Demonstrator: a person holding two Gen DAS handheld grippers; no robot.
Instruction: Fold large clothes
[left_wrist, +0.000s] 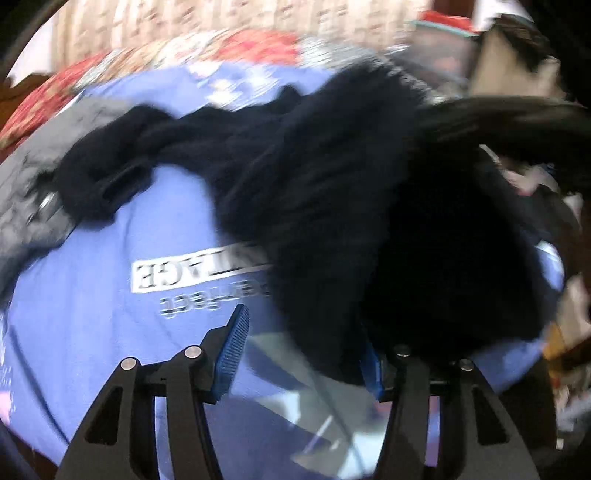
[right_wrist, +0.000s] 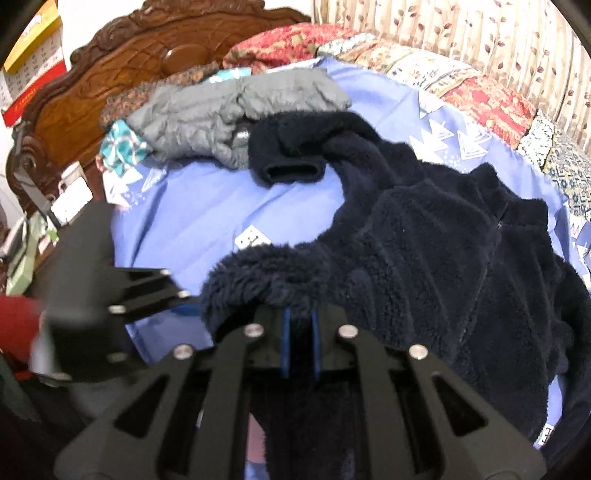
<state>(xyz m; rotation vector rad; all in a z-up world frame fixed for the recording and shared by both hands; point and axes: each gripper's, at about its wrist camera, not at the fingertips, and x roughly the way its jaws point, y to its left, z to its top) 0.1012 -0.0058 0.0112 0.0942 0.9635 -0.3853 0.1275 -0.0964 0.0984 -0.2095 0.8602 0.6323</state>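
A navy fleece jacket (right_wrist: 424, 236) lies zip-up on the blue bedsheet (right_wrist: 207, 206), one sleeve stretched out with its cuff (right_wrist: 291, 171) open toward me. My right gripper (right_wrist: 299, 332) is shut on a lifted fold of the jacket's fluffy edge, blue pads close together with fleece pinched between them. In the blurred left wrist view the jacket (left_wrist: 332, 177) hangs over the right finger of my left gripper (left_wrist: 301, 358). Its jaws stand apart and the left pad (left_wrist: 232, 350) is bare and touches nothing. The left gripper (right_wrist: 177, 288) also shows at the left of the right wrist view, beside the held fold.
A grey puffer jacket (right_wrist: 229, 107) is bunched at the head of the bed, touching the fleece sleeve. A carved wooden headboard (right_wrist: 122, 62) stands behind it. A red patterned quilt (right_wrist: 487, 103) runs along the far side by a curtain. Clutter sits beside the bed (right_wrist: 70, 192).
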